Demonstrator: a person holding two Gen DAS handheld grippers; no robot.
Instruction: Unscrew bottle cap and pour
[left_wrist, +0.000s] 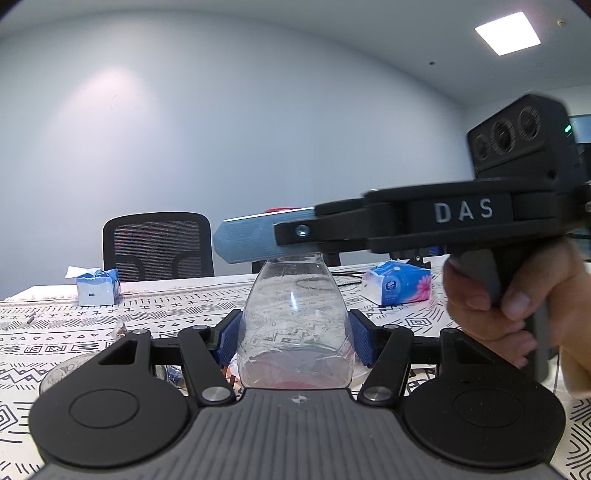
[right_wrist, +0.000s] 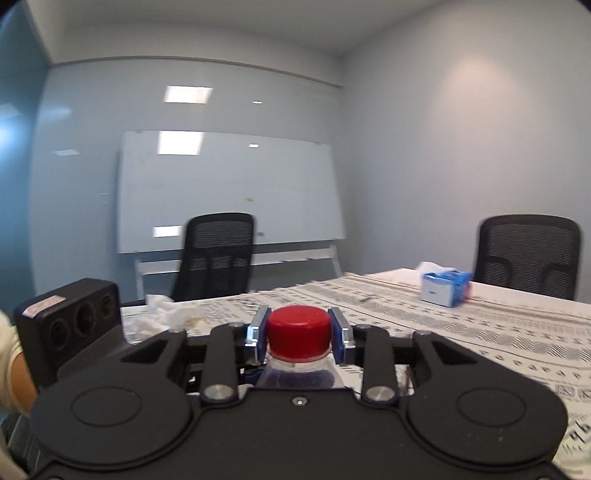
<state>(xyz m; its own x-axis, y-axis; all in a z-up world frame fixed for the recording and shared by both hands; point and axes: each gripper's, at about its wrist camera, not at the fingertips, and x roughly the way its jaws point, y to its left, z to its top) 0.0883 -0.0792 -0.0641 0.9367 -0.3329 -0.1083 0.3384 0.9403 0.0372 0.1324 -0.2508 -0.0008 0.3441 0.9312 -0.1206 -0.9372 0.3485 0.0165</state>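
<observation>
The left tongs (left_wrist: 295, 338) are clamped on the lower body of the clear bottle (left_wrist: 295, 314), one blue pad pressed to each side, so the bottle stands upright and steady just above the patterned table (left_wrist: 147, 317). The right tongs (right_wrist: 298, 334) are closed across the red cap (right_wrist: 298, 330), with a pad touching each flank of it; in the left wrist view they reach in from the right, level, and hide the cap almost entirely.

The step in hand looks to be the unscrewing itself. To do it well, the left tongs should grip firmly enough that the body does not spin (thin plastic of this kind dents easily, so not harder than needed), while the right tongs turn about the bottle's own upright axis, with no sideways pull that would tilt the neck. The pads sit around mid-height on the cap, which seems a good purchase; a hold nearer the top edge would risk slipping off. Once the thread lets go, a straight lift should clear it.

The bottle is transparent, with a rounded shoulder narrowing to a short neck, and faint printed characters on its wall. A reddish patch shows through near its base; I cannot tell whether that is contents or something behind. The cap is plain, glossy red, with a collar ring beneath it.
</observation>
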